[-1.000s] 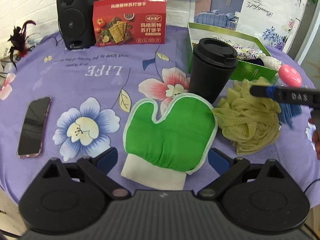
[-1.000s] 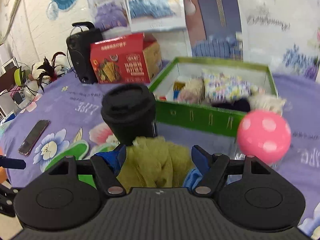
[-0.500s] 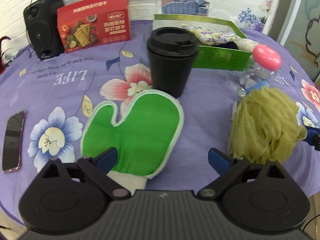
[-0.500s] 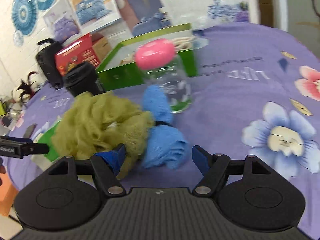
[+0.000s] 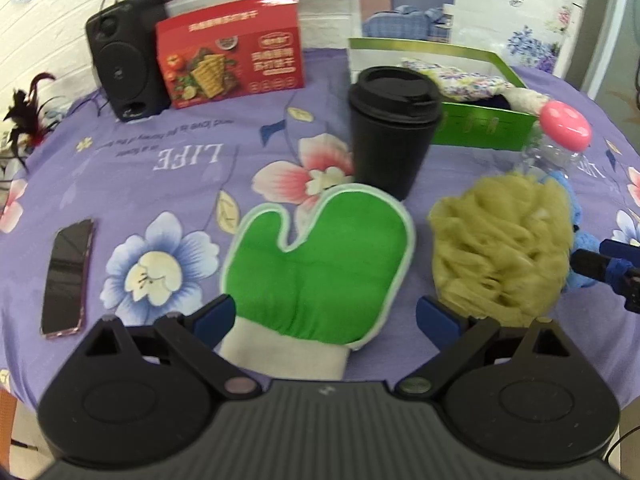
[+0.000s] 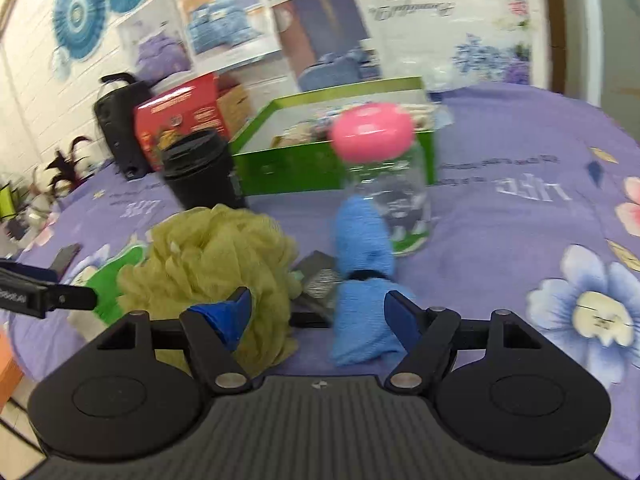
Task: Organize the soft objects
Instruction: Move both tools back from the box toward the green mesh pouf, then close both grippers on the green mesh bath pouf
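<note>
A green bath mitt (image 5: pixel 320 268) with a white cuff lies flat on the purple tablecloth, between the open fingers of my left gripper (image 5: pixel 326 316). An olive mesh bath sponge (image 5: pixel 504 248) sits to its right, also in the right wrist view (image 6: pixel 216 264). A blue rolled cloth (image 6: pixel 364 276) lies beside the sponge. My right gripper (image 6: pixel 316 316) is open and empty, its fingers on either side of the sponge's edge and the blue cloth. A green box (image 5: pixel 480 124) holding soft items stands at the back right (image 6: pixel 304 160).
A black lidded cup (image 5: pixel 390 128) stands behind the mitt. A clear jar with a pink lid (image 6: pixel 380 168) stands before the box. A red cracker box (image 5: pixel 232 64), a black speaker (image 5: pixel 124 56) and a phone (image 5: pixel 66 276) are on the left. A small dark card (image 6: pixel 318 280) lies between sponge and cloth.
The right gripper has pulled back from the sponge toward the table's near side, and the sponge and blue cloth now lie in front of it. The left view shifted and returned over the mitt.
</note>
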The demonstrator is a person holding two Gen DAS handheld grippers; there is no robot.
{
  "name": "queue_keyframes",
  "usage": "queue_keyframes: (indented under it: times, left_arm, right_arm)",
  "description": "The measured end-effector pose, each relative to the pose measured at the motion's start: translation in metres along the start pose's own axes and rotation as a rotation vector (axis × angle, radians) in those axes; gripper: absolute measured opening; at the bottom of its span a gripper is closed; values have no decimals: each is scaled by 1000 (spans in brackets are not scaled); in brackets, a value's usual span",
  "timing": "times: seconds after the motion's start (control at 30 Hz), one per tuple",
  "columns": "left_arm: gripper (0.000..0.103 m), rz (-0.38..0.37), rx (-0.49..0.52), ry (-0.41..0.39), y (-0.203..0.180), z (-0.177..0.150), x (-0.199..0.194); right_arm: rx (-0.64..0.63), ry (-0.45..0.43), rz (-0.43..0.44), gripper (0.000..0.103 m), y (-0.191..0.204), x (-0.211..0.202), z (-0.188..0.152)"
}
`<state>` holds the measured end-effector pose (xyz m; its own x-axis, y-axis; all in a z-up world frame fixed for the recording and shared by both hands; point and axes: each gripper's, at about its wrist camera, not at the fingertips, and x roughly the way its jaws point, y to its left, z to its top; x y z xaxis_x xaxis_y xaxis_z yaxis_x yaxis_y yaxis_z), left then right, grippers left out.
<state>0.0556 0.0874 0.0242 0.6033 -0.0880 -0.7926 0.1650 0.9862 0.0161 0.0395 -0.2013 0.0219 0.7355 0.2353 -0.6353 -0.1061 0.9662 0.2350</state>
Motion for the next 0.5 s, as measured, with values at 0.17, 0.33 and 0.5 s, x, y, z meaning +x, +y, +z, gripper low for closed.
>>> queue_keyframes:
  times: [0.17, 0.33, 0.5]
  left_arm:
    - [97, -4, -16, -6, 11, 0, -1]
    - [97, -57, -16, -17, 6, 12, -2]
    - [97, -165, 0, -28, -23, 42, -6]
  right_arm:
    - [-24, -42, -14, 59, 8, -17, 5]
    - [-68, -19, 47, 59, 28, -22, 0]
    - [-102, 31, 99, 59, 47, -2, -11]
